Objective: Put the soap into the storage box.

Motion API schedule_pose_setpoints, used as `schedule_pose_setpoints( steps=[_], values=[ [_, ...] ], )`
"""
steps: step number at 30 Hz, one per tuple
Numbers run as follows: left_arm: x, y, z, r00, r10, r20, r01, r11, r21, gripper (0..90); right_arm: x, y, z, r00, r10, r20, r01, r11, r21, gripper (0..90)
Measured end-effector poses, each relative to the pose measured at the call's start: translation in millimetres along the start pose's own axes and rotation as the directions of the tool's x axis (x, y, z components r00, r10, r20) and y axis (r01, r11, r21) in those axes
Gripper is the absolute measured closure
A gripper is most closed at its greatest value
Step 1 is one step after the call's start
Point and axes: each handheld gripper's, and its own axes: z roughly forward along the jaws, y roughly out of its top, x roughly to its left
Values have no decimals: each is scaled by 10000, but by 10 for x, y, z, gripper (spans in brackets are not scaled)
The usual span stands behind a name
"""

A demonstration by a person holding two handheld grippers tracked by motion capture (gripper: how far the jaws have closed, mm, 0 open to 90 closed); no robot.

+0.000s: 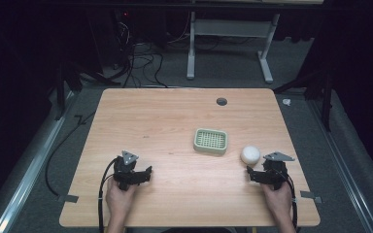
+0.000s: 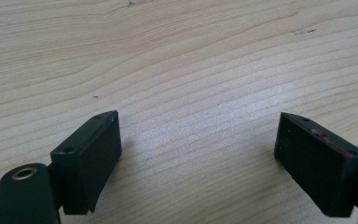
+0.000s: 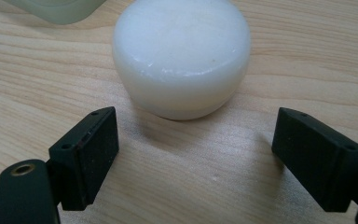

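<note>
Soap [image 3: 182,56] just ahead of right gripper [image 3: 193,149], jaws spread (left gripper [image 2: 198,154] likewise), dish [image 1: 210,141] seemingly apart.

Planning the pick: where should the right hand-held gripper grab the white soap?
Across the rounded side wall of the white soap, low, straight ahead from the right hand-held gripper: its jaws stand open, wider than the round bar, which lies flat on the table.

Wooden table [image 1: 175,121]; green slatted tray [image 1: 210,141] beside white round soap [image 1: 250,155].

The table [image 1: 175,126] is evenly lit from above, its surroundings dark. Close views are sharp, with soft shadows and a faint sheen on the white soap [image 3: 182,56].
</note>
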Motion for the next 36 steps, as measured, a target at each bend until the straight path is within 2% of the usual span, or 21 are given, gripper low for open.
schedule_pose_setpoints(
  steps=[23, 29, 36],
  values=[
    [1, 0, 0, 10000, 16, 1, -16, 10000, 7, 152, -14, 0, -3, 9999, -59, -117, 59, 10000, 5, 149],
    [1, 1, -2, 10000, 19, 1, -19, 10000, 25, 152, -15, 30, -11, 9998, -86, -168, 91, 9995, 292, 140],
    [1, 0, 0, 10000, 9, -2, -9, 10000, 7, 153, 3, 80, -74, 9996, -27, -287, 27, 10000, -19, 135]
  ],
)
